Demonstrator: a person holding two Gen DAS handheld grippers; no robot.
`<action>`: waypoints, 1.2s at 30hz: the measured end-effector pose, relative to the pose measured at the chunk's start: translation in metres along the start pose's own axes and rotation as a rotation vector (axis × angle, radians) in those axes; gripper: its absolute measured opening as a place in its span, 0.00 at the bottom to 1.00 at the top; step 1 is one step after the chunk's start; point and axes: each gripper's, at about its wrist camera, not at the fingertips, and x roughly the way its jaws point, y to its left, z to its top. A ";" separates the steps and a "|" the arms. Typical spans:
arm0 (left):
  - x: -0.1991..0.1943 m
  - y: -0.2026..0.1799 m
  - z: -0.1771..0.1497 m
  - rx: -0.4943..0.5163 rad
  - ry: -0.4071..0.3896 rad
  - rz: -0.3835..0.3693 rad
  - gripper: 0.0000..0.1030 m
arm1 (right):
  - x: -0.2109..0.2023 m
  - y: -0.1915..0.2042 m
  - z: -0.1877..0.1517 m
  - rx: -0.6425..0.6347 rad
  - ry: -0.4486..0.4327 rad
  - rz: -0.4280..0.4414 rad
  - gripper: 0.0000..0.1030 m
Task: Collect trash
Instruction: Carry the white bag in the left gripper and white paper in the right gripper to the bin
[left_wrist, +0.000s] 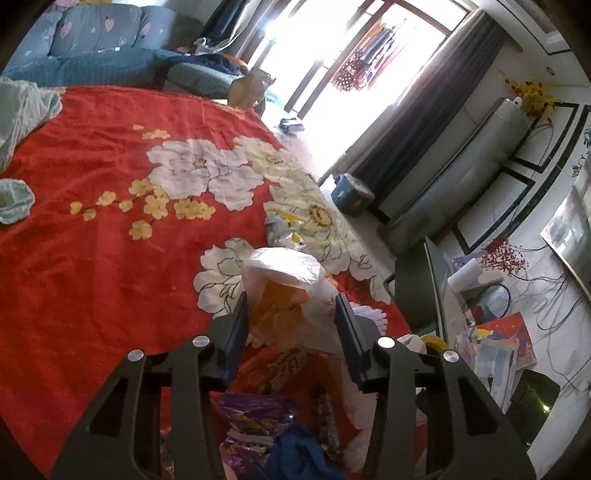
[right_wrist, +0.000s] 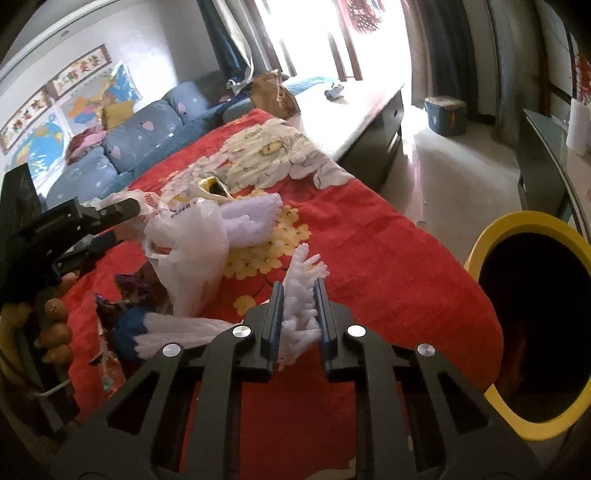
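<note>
A white plastic bag (left_wrist: 284, 291) lies crumpled on the red flowered cloth (left_wrist: 110, 166), between the fingers of my left gripper (left_wrist: 291, 306), whose jaws stand wide apart around it. The bag also shows in the right wrist view (right_wrist: 188, 240). My right gripper (right_wrist: 298, 295) is shut on a white fluffy piece of trash (right_wrist: 301, 295) just above the cloth. A yellow-rimmed bin (right_wrist: 532, 325) stands open at the right. A purple shiny wrapper (left_wrist: 251, 417) and a blue-and-white fluffy piece (right_wrist: 155, 328) lie near the bag. A crumpled silver-yellow wrapper (left_wrist: 284, 229) lies farther on.
A blue sofa (left_wrist: 103, 48) stands behind the cloth-covered table. A dark side table (right_wrist: 373, 122) and a blue box (right_wrist: 445, 114) stand by the bright window. A glass-topped stand with papers (left_wrist: 491, 343) is at the right.
</note>
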 end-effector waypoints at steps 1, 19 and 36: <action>-0.003 -0.001 0.001 0.001 -0.008 -0.003 0.41 | -0.002 0.002 0.001 -0.008 -0.006 0.006 0.11; -0.068 -0.036 0.016 0.065 -0.154 -0.050 0.40 | -0.050 0.013 0.024 -0.068 -0.154 -0.010 0.11; -0.084 -0.081 0.008 0.160 -0.158 -0.106 0.40 | -0.081 -0.027 0.034 0.003 -0.233 -0.107 0.11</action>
